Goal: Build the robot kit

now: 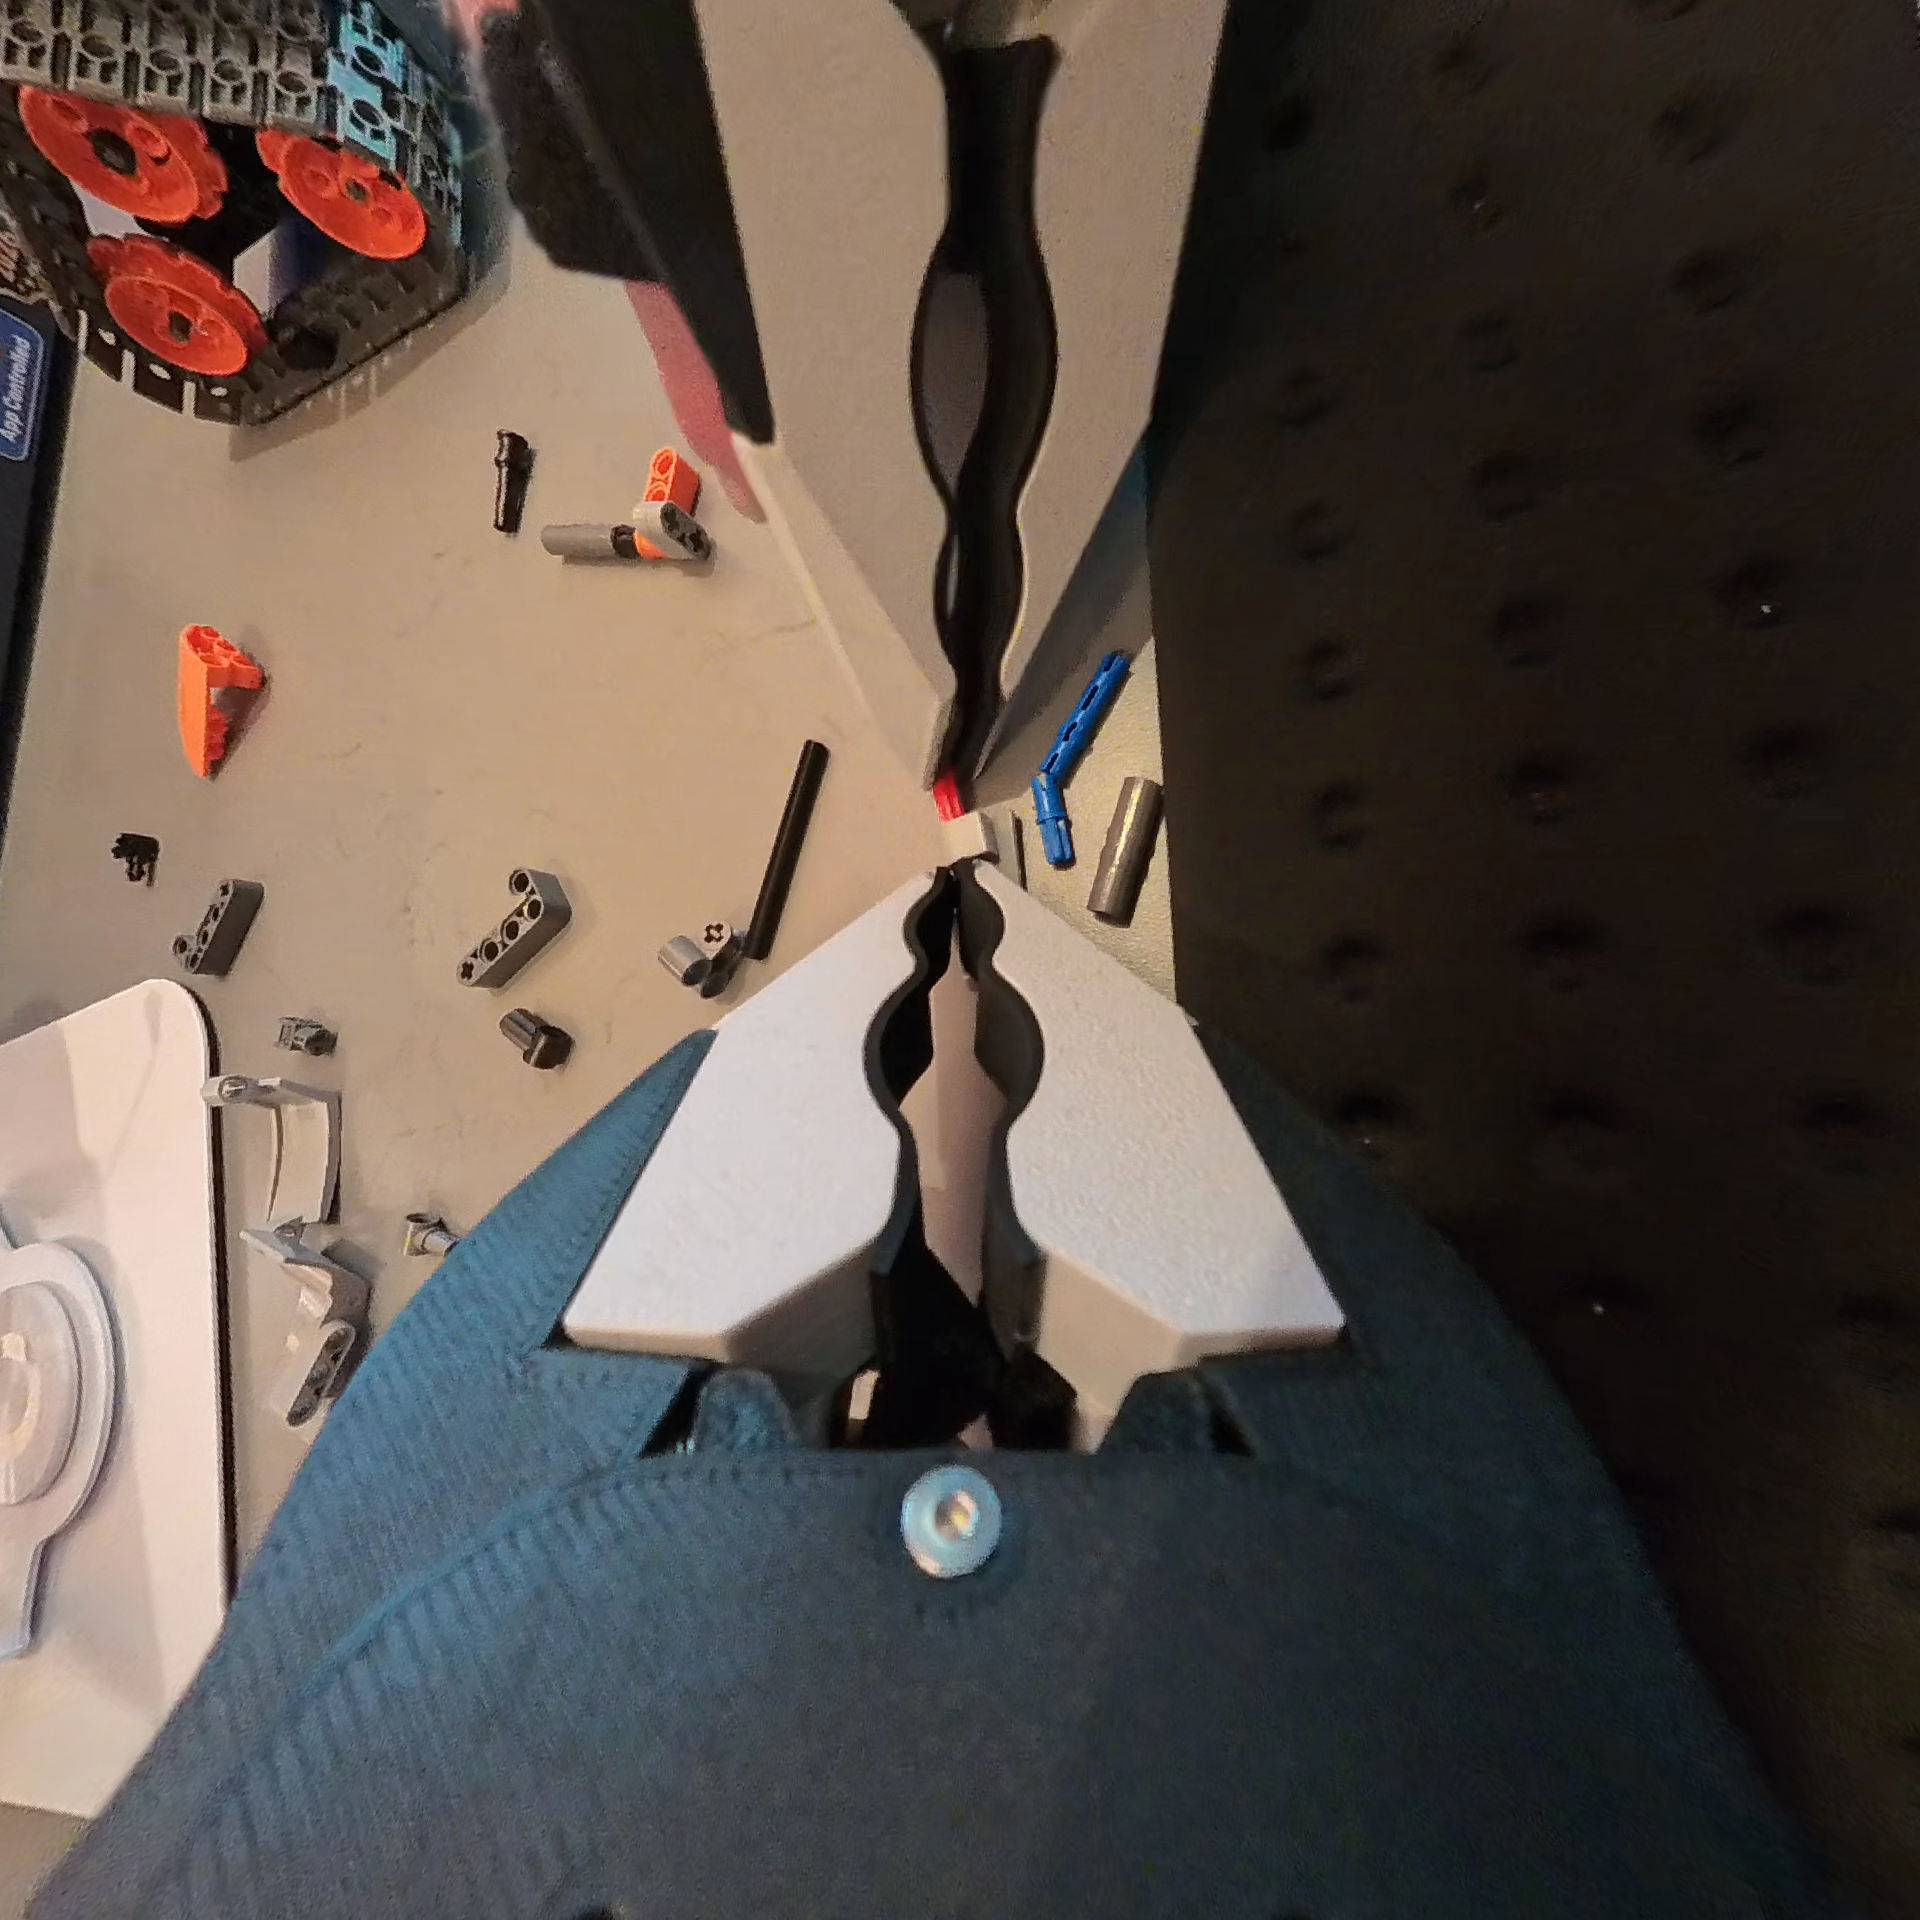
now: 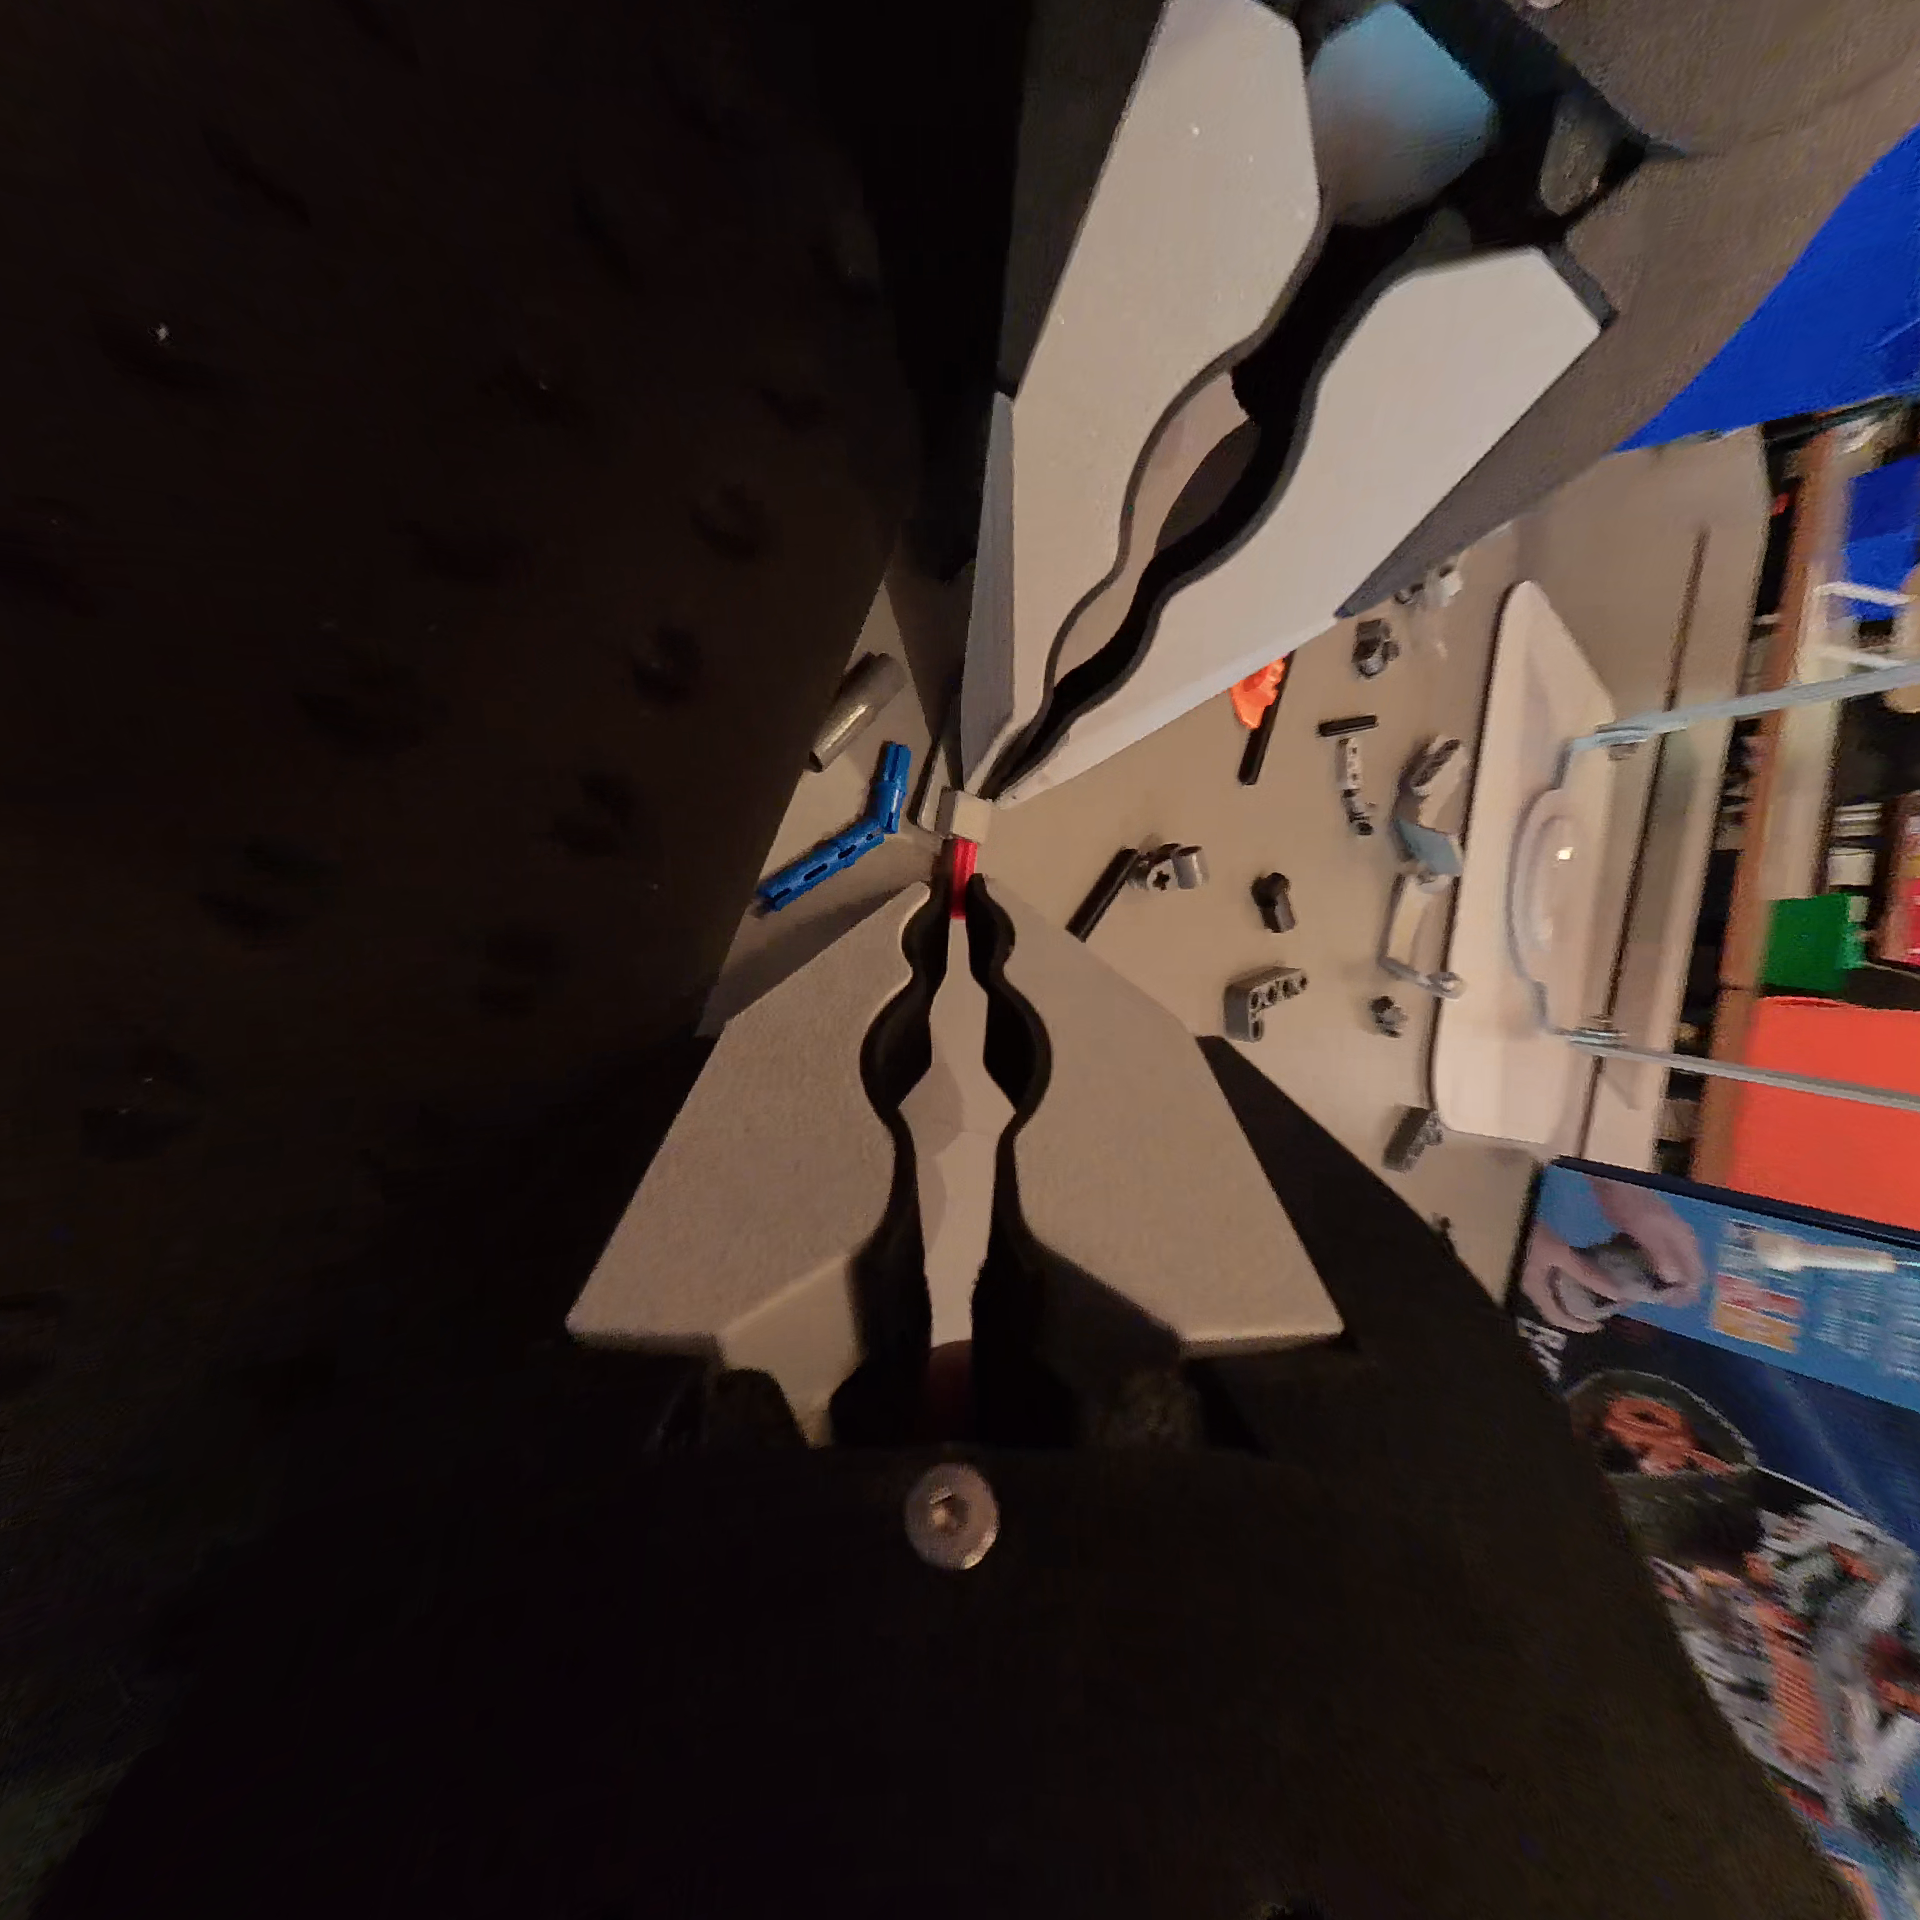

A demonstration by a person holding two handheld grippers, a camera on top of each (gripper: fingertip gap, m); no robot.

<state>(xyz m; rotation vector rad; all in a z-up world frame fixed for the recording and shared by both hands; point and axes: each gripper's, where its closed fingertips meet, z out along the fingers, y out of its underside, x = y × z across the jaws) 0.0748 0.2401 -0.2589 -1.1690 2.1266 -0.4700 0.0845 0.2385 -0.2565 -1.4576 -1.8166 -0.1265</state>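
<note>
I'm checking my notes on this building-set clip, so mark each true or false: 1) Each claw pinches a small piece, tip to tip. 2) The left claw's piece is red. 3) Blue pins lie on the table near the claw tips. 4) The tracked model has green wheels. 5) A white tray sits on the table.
1) True: the left claw and right claw meet tip to tip, each pinching a piece.
2) False: it holds the pale grey piece; the red piece is in the right claw.
3) True: blue pins lie just beside the tips.
4) False: the tracked model has orange wheels.
5) True: white tray.
</note>
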